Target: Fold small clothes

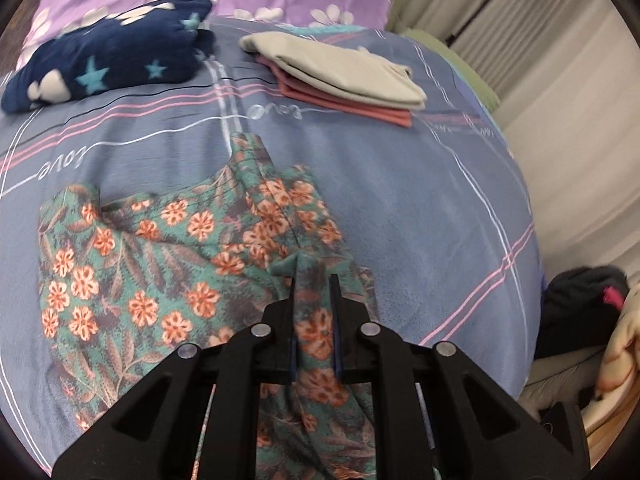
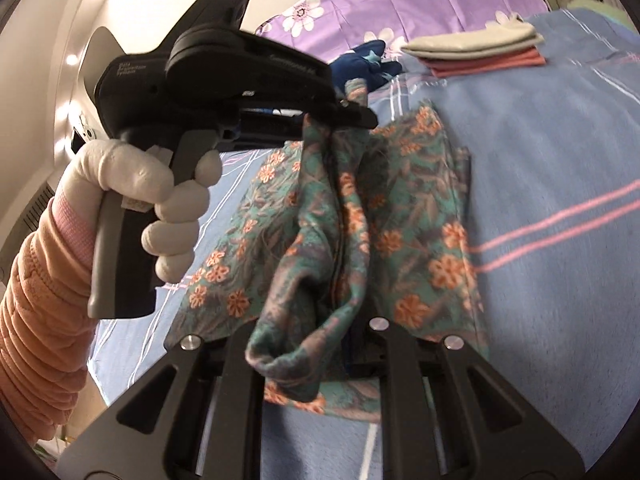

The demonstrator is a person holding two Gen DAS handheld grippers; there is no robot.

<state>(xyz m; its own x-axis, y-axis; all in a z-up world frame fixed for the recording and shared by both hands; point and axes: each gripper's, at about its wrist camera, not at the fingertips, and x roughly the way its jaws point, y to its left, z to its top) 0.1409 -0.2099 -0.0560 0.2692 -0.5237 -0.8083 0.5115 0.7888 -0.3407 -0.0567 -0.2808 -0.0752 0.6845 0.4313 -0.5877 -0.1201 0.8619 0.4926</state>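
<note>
Both claws clamp thin edges of the floral garment (image 1: 160, 264): left claw (image 1: 314, 280), right claw (image 2: 340, 320). Uneven pull risks fabric slipping, skewing the fold.

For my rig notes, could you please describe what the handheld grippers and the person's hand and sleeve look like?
Both grippers are matte black with triangular cut-outs and silver rivets. The left gripper has thin, blue-lined fingers; seen from the right wrist, it has a grey trigger and small white lettering. The hand wears a white glove, a pink cuff, then a ribbed peach sleeve.
</note>
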